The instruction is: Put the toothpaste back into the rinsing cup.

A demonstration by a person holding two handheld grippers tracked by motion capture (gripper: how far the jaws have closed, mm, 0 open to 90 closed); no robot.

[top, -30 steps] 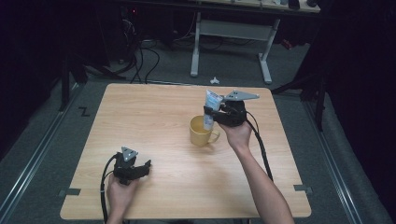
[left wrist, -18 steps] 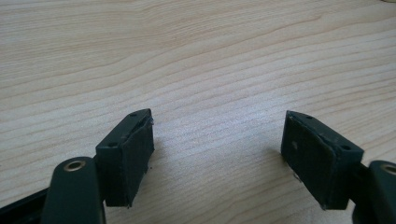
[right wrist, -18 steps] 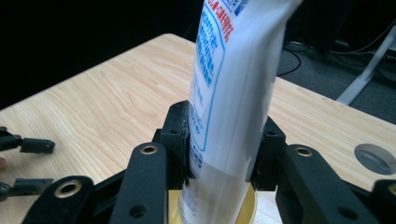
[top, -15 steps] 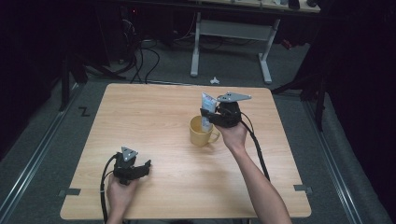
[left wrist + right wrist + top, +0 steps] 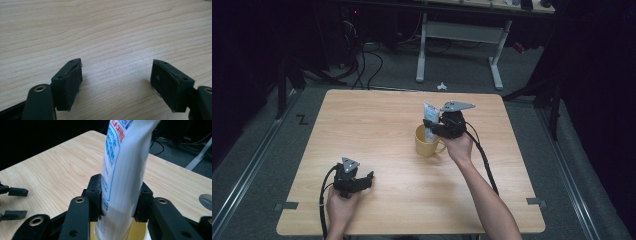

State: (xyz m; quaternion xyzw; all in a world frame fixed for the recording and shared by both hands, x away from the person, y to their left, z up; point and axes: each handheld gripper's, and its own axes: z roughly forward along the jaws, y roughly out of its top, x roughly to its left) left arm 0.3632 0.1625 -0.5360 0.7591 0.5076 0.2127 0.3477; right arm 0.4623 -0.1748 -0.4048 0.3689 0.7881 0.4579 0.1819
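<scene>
The white tube (image 5: 123, 170) with blue and red print looks soft and light: a squeezable plastic body that probably gives under pressure, so a hard pinch could dent it or push its contents out. Its printed skin looks smooth and may slide through the pads. The best hold seems to be across the flat of the body, low to middle, where it is widest, which is where it is held now.

The right tongs (image 5: 120, 197) are closed on the tube from both sides, the pads pressed against its lower body. The tube stands nearly upright, leaning slightly, its lower end down inside the yellow mug (image 5: 428, 142), whose rim shows just beneath the tongs in the right gripper view. In the high view the mug stands on the worktop (image 5: 377, 120) right of centre, handle toward the person, with the tube's top rising above the right hand.

The left tongs (image 5: 117, 82) are wide open and hold nothing, resting low over bare wood near the front left of the worktop, well apart from mug and tube
</scene>
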